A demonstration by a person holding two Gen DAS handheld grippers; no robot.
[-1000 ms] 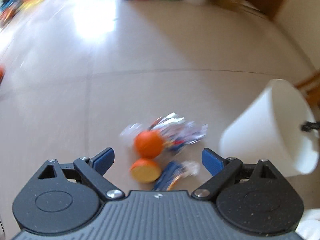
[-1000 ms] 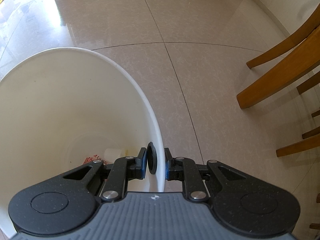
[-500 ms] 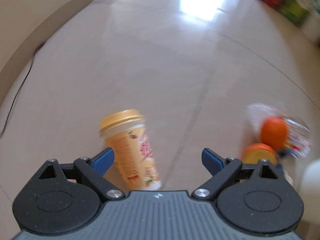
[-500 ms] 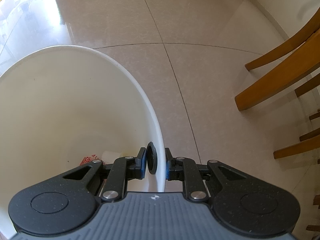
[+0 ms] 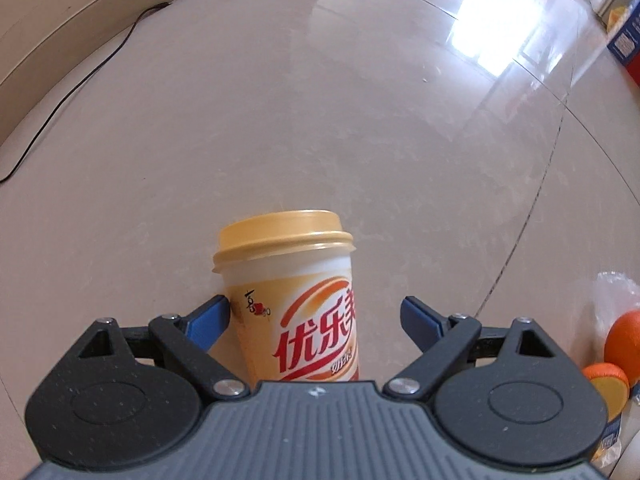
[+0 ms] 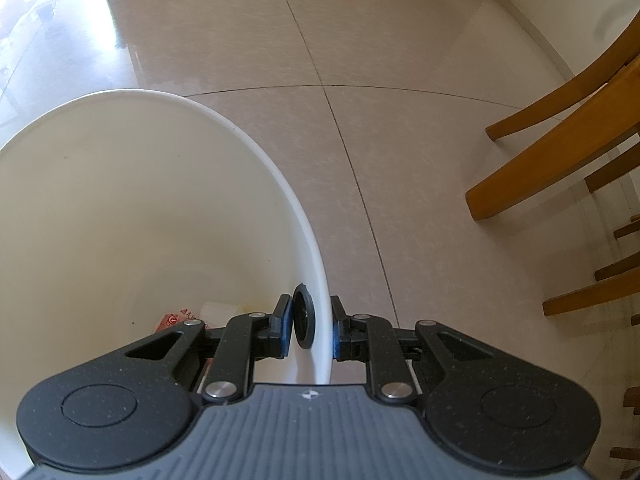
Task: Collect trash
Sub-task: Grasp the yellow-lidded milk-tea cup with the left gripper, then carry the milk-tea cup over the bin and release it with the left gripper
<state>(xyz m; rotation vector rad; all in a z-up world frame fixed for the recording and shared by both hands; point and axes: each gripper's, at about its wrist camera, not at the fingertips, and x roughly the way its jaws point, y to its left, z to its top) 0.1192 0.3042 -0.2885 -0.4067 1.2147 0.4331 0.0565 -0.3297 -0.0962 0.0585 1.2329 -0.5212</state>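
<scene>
A lidded drink cup (image 5: 294, 300) stands upright on the tiled floor (image 5: 360, 140), printed with red Chinese lettering under a pale orange lid. It sits between the fingers of the left gripper (image 5: 316, 316), which are spread wide apart: the left blue fingertip (image 5: 210, 316) is touching or nearly touching the cup's side, while the right one stands clear of it. Off to the right edge lie an orange (image 5: 624, 344), an orange-capped item (image 5: 606, 378) and some clear plastic wrapping (image 5: 616, 288) (the blur there makes the pieces hard to sort out). A black cable (image 5: 80, 76) runs along the floor by the wall.

The right gripper (image 6: 308, 328) is clamped on the rim of a white bin (image 6: 160, 200), one finger inside and one outside the wall. A red wrapper (image 6: 174, 318) lies on the bin's bottom. Wooden chair legs (image 6: 552, 160) stand to the right.
</scene>
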